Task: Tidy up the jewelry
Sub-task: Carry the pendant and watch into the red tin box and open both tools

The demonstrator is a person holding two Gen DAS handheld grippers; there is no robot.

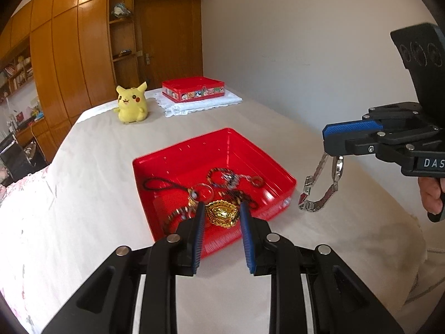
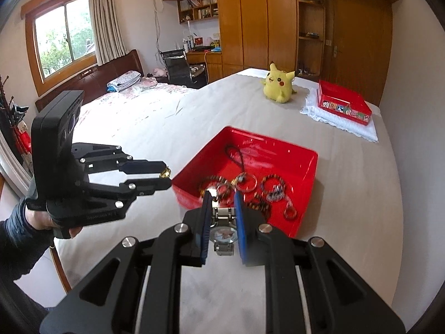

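Note:
A red plastic tray sits on the cloth-covered table and holds several bracelets, rings and a black cord loop. My left gripper is shut on a gold pendant, held above the tray's near edge. My right gripper is shut on a silver metal watch. In the left wrist view the watch dangles from that gripper's tips, to the right of the tray and above the table.
A yellow plush toy sits at the far end of the table. A red tin box rests on a white lace cloth beside it. A bed lies left of the table.

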